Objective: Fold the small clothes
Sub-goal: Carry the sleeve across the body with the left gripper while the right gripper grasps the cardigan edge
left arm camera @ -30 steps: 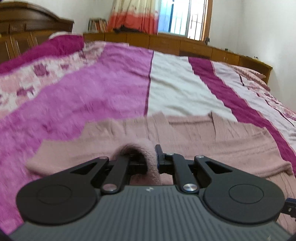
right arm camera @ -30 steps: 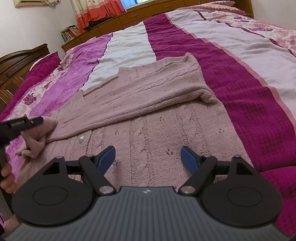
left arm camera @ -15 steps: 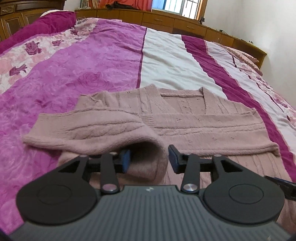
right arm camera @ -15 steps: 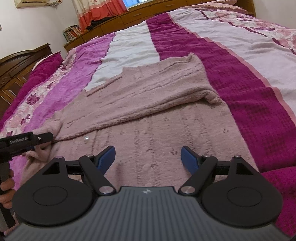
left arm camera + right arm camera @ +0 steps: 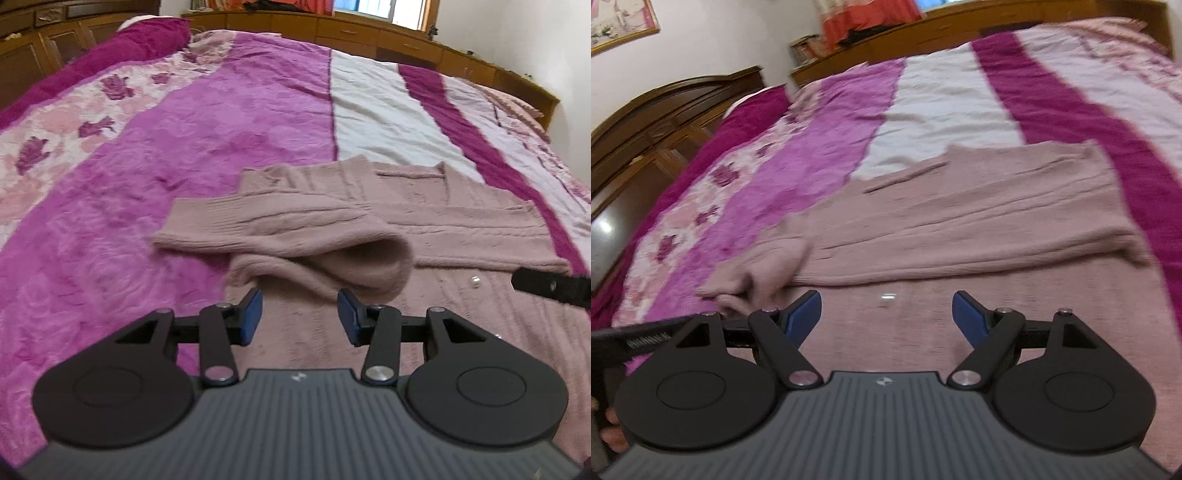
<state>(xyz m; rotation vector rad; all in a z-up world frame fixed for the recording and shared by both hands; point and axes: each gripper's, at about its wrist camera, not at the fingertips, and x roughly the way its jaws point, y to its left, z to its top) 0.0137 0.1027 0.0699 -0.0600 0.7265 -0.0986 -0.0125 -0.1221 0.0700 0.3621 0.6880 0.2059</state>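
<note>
A dusty-pink knit cardigan (image 5: 461, 229) lies flat on the bed; it also shows in the right wrist view (image 5: 979, 221). Its left sleeve (image 5: 295, 236) is folded over in a loose loop across the body, the cuff (image 5: 184, 225) pointing left. My left gripper (image 5: 300, 319) is open and empty, just short of the sleeve's fold. My right gripper (image 5: 886, 319) is open and empty above the cardigan's lower body, near a small pearl button (image 5: 887, 297). The right sleeve (image 5: 1015, 254) lies folded across the chest.
The bed has a striped magenta, white and floral blanket (image 5: 166, 147). A wooden headboard (image 5: 665, 118) and low wooden cabinets (image 5: 369, 37) border it. The right gripper's edge (image 5: 550, 286) shows in the left wrist view; the left gripper's edge (image 5: 635, 338) shows in the right wrist view.
My left gripper opened, let go of the left sleeve and pulled back; the sleeve now rests folded on the cardigan. The right gripper stayed open and shifted slightly.
</note>
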